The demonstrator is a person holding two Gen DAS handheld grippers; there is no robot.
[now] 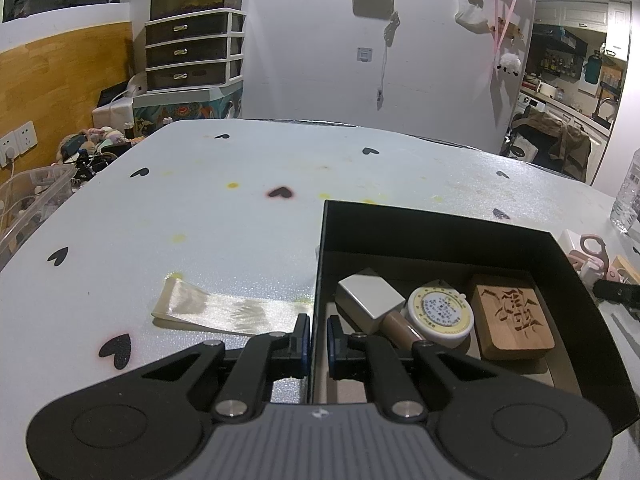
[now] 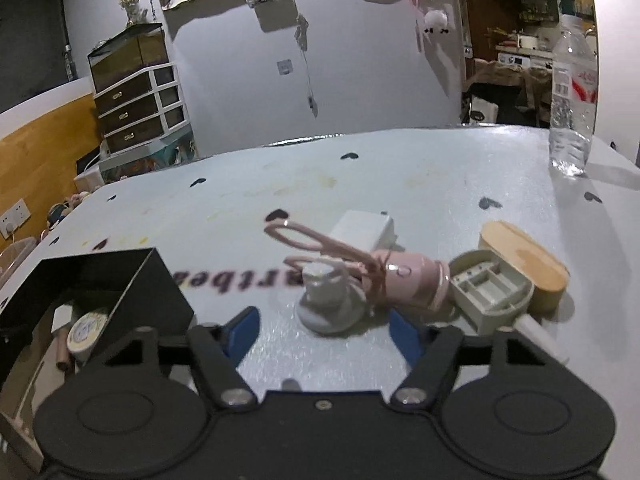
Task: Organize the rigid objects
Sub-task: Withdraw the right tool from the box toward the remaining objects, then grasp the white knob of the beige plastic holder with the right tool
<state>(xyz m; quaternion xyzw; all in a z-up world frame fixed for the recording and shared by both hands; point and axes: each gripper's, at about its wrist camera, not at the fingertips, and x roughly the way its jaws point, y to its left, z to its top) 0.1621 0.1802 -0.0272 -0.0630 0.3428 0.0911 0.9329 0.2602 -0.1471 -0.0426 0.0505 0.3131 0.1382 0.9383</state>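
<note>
My left gripper [image 1: 318, 330] is shut on the left wall of a black box [image 1: 400, 220], one finger inside and one outside. In the box lie a white block [image 1: 368, 296], a round tape measure [image 1: 440, 312], a carved wooden block [image 1: 510, 320] and a brown cylinder [image 1: 404, 330]. My right gripper [image 2: 323, 334] is open, low over the table to the right of the box [image 2: 120, 276]. Just ahead of its blue pads [image 2: 244, 332] stands a grey knob-shaped piece [image 2: 328, 304], not touched. Behind it lie pink scissors [image 2: 360, 264], a white case [image 2: 364, 228], a grey plastic insert [image 2: 488, 288] and a wooden lid [image 2: 524, 264].
A clear water bottle [image 2: 572, 100] stands at the table's far right corner. A shiny ribbon strip [image 1: 224, 308] lies left of the box. A clear plastic bin [image 1: 28, 200] sits off the table's left edge. The pale heart-print table top [image 1: 240, 208] stretches to the far edge.
</note>
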